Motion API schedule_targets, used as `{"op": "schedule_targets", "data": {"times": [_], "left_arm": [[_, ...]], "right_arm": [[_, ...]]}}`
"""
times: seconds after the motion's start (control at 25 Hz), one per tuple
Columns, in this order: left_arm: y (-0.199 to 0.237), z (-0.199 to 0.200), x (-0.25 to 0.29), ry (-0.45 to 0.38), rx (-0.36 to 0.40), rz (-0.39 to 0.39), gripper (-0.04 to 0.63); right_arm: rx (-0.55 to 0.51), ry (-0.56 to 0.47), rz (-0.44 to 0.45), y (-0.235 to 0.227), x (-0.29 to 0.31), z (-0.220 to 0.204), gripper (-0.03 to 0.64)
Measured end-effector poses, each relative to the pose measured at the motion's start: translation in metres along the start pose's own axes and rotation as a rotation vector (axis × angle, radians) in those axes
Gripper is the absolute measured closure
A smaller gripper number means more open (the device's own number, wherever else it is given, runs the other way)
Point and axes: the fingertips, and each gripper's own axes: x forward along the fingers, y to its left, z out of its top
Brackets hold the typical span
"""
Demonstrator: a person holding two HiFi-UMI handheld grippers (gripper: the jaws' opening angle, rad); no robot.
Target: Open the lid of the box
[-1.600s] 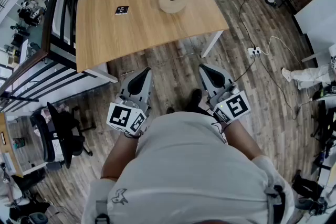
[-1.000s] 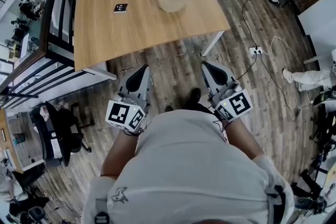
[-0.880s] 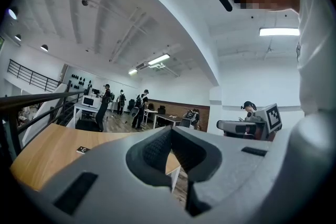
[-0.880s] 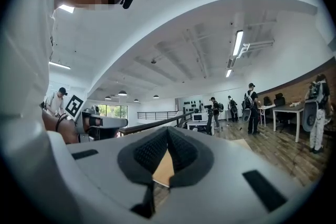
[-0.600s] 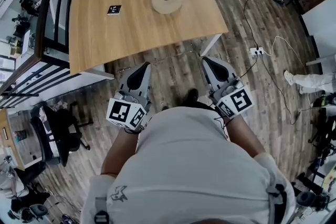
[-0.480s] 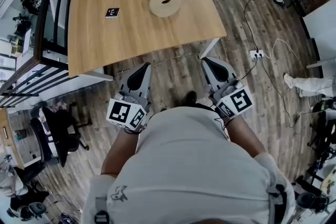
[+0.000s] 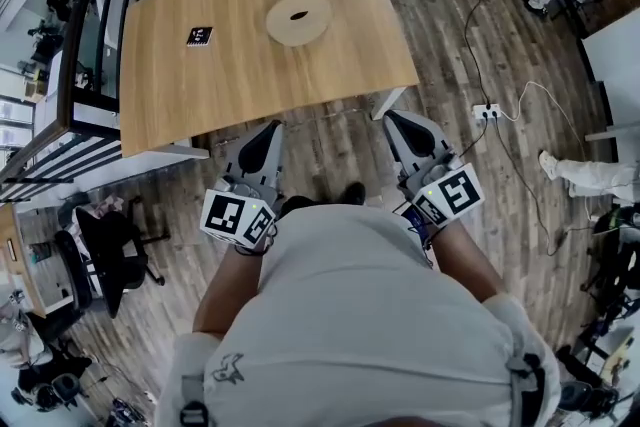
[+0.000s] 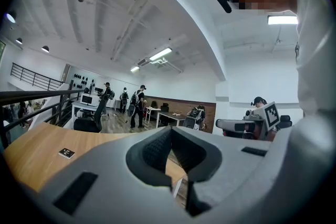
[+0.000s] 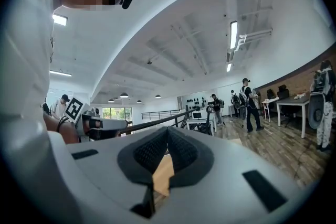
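Note:
A round, flat light-wood box (image 7: 297, 18) with a dark oval hole in its lid lies on the wooden table (image 7: 220, 65), toward the far side. My left gripper (image 7: 268, 137) and right gripper (image 7: 400, 125) are held close to my body, below the table's near edge and well short of the box. Both are shut with nothing between the jaws. In the left gripper view the left gripper (image 8: 170, 131) points over the table (image 8: 31, 152); the box is hidden there. In the right gripper view the right gripper (image 9: 167, 134) shows only a sliver of table.
A small black-and-white marker card (image 7: 200, 37) lies on the table left of the box. A black railing (image 7: 85, 25) runs along the table's left side. A power strip and cable (image 7: 487, 110) lie on the plank floor at right. An office chair (image 7: 110, 240) stands at left. People stand in the far room.
The view has shifted: the table and box now sit further left and closer to me. Both grippers stay shut in front of my body, hardly moved.

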Motion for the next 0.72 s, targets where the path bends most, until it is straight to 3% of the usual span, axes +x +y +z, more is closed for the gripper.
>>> {"op": "schedule_targets", "data": {"times": [0.24, 0.32, 0.48, 0.64, 0.72], "left_arm": [[0.003, -0.006, 0.017, 0.014, -0.006, -0.014, 0.589], [0.009, -0.008, 0.021, 0.012, -0.014, -0.022, 0.586], [0.027, -0.014, 0.034, 0.014, -0.034, -0.046, 0.486], [0.051, -0.017, 0.049, 0.034, -0.055, -0.082, 0.406], [0.064, -0.016, 0.056, 0.031, -0.063, -0.101, 0.397]], "right_arm": [[0.017, 0.011, -0.003, -0.018, 0.012, -0.007, 0.612], [0.015, 0.024, -0.009, -0.02, 0.019, -0.01, 0.584], [0.009, 0.044, -0.017, -0.025, 0.039, -0.014, 0.491], [-0.003, 0.059, -0.021, -0.03, 0.066, -0.013, 0.479], [-0.002, 0.065, -0.026, -0.034, 0.083, -0.012, 0.477]]}}
